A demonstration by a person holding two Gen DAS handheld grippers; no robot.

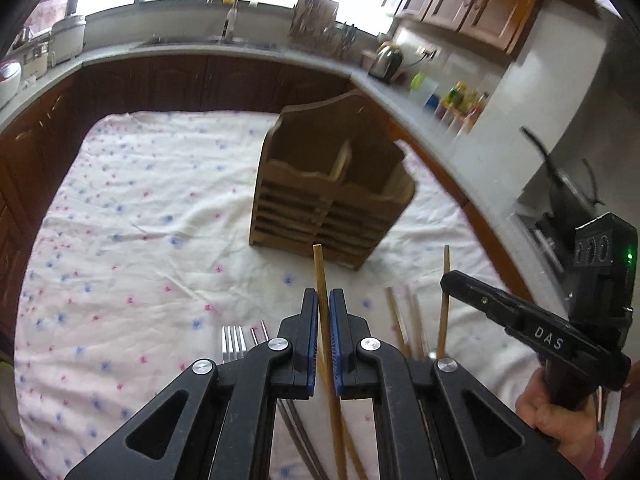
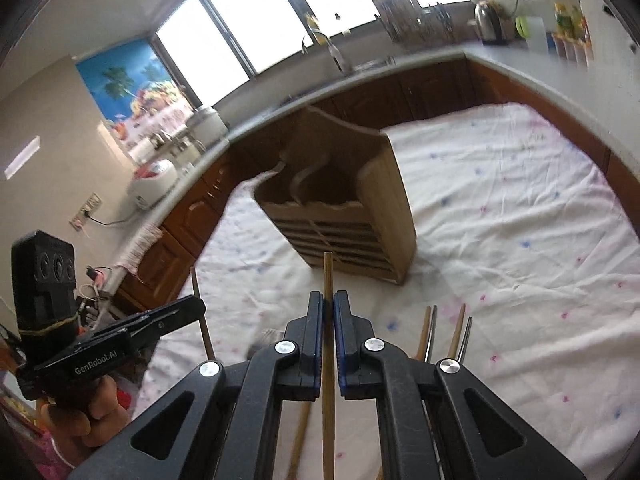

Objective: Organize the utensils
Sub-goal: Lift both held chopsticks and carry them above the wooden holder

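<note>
Left gripper is pinched tight on a wooden chopstick, blue pads pressed against it from both sides, stick tip poking up past the fingers and the rest running down under the gripper body. Right gripper is likewise clamped on a second wooden chopstick, tip sticking out ahead of the pads, shaft passing back between the fingers. In the left wrist view the right gripper shows at the right edge, gripped by a hand, its chopstick standing nearly upright. In the right wrist view the left gripper shows at lower left, held by the other hand. Both grippers point toward the wooden utensil holder, which stands upright on the floral tablecloth, just beyond the chopstick tips, not touching them; it has a tall back panel, slatted front and a divider making compartments. Loose chopsticks lie on the cloth between the two grippers, near the left gripper's right side. Forks lie on the cloth just left of the left gripper, partly hidden. Kitchen counter curves round behind; background blurred.
</note>
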